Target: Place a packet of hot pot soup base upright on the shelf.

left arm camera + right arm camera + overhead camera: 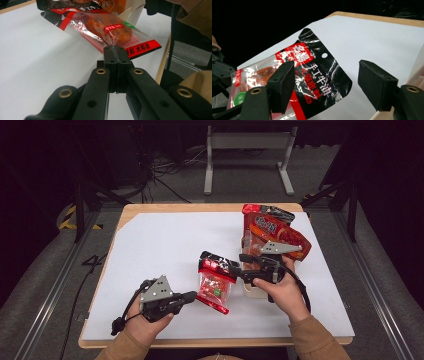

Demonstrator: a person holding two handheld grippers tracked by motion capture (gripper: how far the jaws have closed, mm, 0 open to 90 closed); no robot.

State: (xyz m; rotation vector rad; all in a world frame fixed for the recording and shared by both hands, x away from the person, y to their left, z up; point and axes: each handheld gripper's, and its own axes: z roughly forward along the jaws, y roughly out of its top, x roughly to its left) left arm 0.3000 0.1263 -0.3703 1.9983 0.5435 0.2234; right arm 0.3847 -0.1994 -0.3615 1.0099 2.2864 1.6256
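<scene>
A snack packet (pixel 214 285) with a black and red top and a clear window over orange pieces lies on the white sheet in the middle of the table. My left gripper (pixel 194 295) comes in from the left, and in its own view its jaws (pixel 114 47) are pressed together on the thin clear edge of the packet (pixel 110 27), where the film puckers. My right gripper (pixel 242 266) is at the packet's black top end. In the right gripper view it (pixel 327 72) stands open, its pads wide apart on either side of the packet's top (pixel 317 80) without pressing on it.
A white container (pixel 252 290) stands just right of the packet under my right hand, with larger red packets (pixel 272 232) standing up out of it toward the back. The white sheet (pixel 165 245) covers a wooden board. A metal stand is on the floor beyond.
</scene>
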